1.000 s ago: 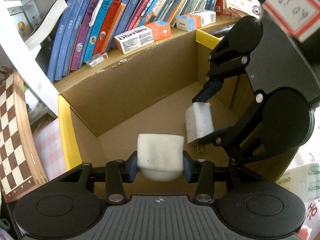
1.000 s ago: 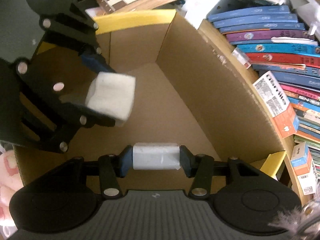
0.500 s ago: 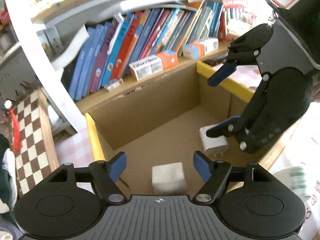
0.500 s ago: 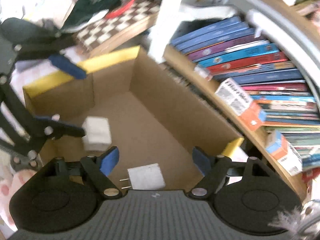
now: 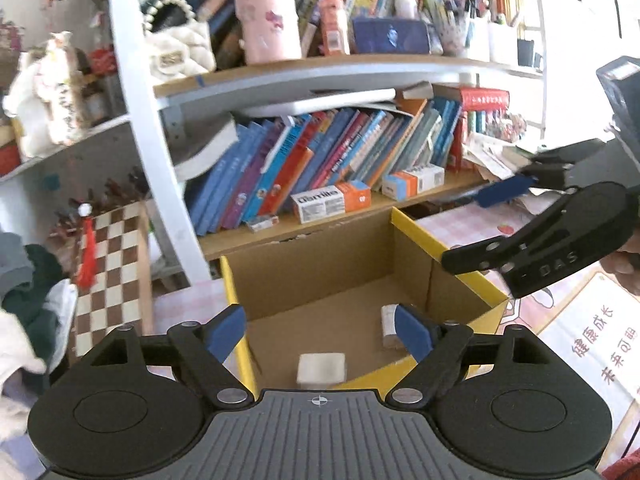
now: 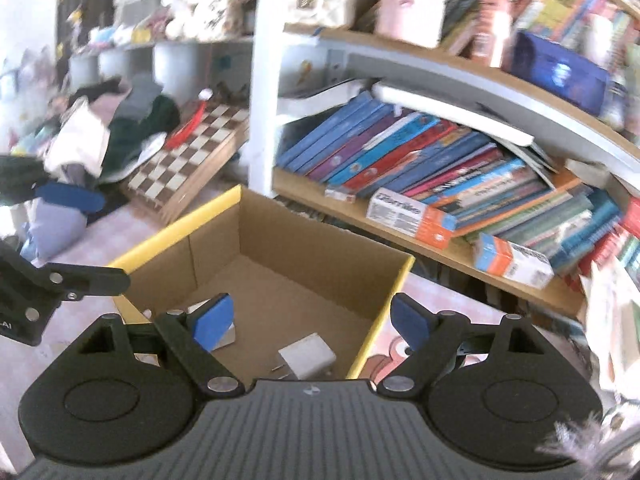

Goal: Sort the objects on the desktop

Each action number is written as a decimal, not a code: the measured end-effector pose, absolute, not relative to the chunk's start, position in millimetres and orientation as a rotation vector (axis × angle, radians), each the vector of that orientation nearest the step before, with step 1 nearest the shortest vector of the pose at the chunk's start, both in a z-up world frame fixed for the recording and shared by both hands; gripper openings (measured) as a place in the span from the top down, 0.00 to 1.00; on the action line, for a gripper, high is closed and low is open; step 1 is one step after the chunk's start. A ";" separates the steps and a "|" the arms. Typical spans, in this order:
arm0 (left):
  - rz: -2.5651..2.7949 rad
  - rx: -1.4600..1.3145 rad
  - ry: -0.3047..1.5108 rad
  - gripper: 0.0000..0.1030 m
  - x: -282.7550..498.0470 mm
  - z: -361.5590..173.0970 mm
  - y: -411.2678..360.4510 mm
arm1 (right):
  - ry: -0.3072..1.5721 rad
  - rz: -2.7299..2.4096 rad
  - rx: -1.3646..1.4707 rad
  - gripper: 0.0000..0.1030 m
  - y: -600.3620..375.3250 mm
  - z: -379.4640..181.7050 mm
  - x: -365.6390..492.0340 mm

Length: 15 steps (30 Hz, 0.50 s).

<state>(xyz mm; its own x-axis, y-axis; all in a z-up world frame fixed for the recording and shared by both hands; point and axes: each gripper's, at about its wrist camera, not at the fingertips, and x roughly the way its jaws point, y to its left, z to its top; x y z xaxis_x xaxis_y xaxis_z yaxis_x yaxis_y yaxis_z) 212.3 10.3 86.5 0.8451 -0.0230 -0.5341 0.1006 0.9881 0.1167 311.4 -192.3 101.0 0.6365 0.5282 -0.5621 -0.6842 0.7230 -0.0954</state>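
Observation:
An open cardboard box (image 5: pixel 424 236) with yellow rim flaps stands below both grippers. On its floor lie a white foam cube (image 5: pixel 321 368) and a white plug charger (image 5: pixel 390 320), apart from each other. My left gripper (image 5: pixel 320 330) hangs above the box's near edge, its jaws opening with nothing between them. My right gripper (image 5: pixel 480 224) is up at the right, above the box's right wall. In the right wrist view the right gripper (image 6: pixel 312 320) is also opening and empty over the box (image 6: pixel 180 228). There the charger (image 6: pixel 307 360) lies prongs left, the cube (image 6: pixel 224 338) is half hidden by a pad, and the left gripper (image 6: pixel 92 240) is at the left.
A bookshelf (image 5: pixel 320 168) full of leaning books rises right behind the box, with small cartons (image 5: pixel 330 202) on its lower board. A chessboard (image 5: pixel 112 276) leans at the left beside piled clothes. A pink chequered cloth (image 5: pixel 472 224) covers the table right of the box.
Both grippers let go of their loads, the left of the cube and the right of the charger, then opened wide and rose back out of the box. Both items now rest on its floor.

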 end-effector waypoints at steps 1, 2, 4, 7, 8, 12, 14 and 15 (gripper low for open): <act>-0.057 0.134 0.553 0.18 206.4 87.9 11.9 | 0.525 0.689 -0.301 0.16 -196.2 102.1 304.6; -0.047 0.124 0.545 0.18 200.7 89.2 13.7 | 0.516 0.675 -0.288 0.15 -200.0 103.1 297.9; -0.024 0.100 0.530 0.18 188.6 91.3 17.6 | 0.506 0.653 -0.261 0.14 -207.0 103.6 284.3; 0.011 0.058 0.510 0.17 169.2 92.7 23.6 | 0.495 0.620 -0.244 0.14 -215.3 99.9 261.6; 0.017 0.047 0.505 0.17 162.4 92.2 25.4 | 0.494 0.608 -0.245 0.14 -217.3 98.0 254.0; 0.025 0.072 0.510 0.17 138.1 88.0 27.1 | 0.510 0.566 -0.247 0.14 -223.9 89.8 224.9; 0.021 0.081 0.513 0.17 125.2 86.8 27.2 | 0.520 0.550 -0.243 0.14 -227.0 86.9 210.2; 0.018 0.080 0.515 0.17 119.1 86.2 27.4 | 0.523 0.543 -0.241 0.14 -228.4 85.6 202.9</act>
